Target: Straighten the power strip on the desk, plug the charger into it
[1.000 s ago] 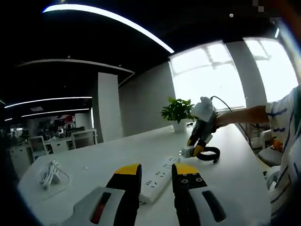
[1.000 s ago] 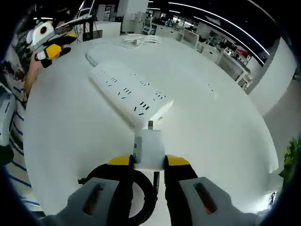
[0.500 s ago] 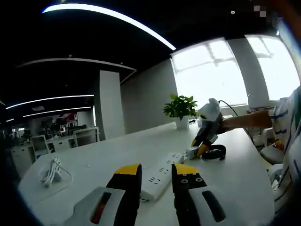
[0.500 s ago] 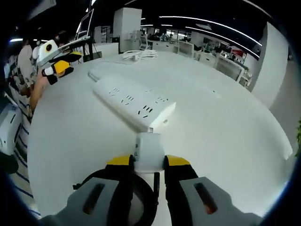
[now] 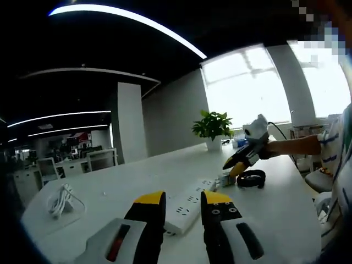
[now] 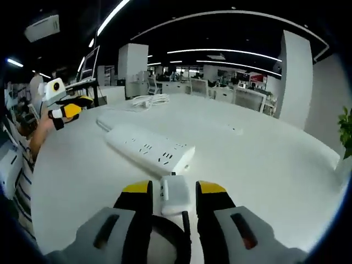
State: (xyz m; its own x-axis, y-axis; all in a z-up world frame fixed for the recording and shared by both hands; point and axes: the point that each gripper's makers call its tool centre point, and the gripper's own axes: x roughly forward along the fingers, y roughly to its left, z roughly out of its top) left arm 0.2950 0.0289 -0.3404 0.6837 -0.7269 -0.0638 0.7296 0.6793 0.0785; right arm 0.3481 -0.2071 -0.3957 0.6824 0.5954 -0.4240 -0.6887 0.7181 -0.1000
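**Charger at the strip's end**

While the right claw (image 6: 170,188) sits low centre, its jaws flanking the charger (image 6: 175,194) without clearly gripping it, the strip (image 6: 149,152) lies on the surface (image 6: 264,165) just beyond. The left claw (image 5: 181,199) is released over the strip's near end. A potted plant (image 5: 212,127) stands centre right.

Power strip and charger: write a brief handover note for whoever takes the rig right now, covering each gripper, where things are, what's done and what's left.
Left gripper: open, hovering over the near end of the power strip, not gripping it.
Right gripper: fingers look slightly parted beside the charger; grip unclear.
The charger rests on the desk beside the strip's end, its black cable coiled behind it.
Done: nothing plugged in.
Left: confirm the strip is straight, regrip the charger, plug it in.
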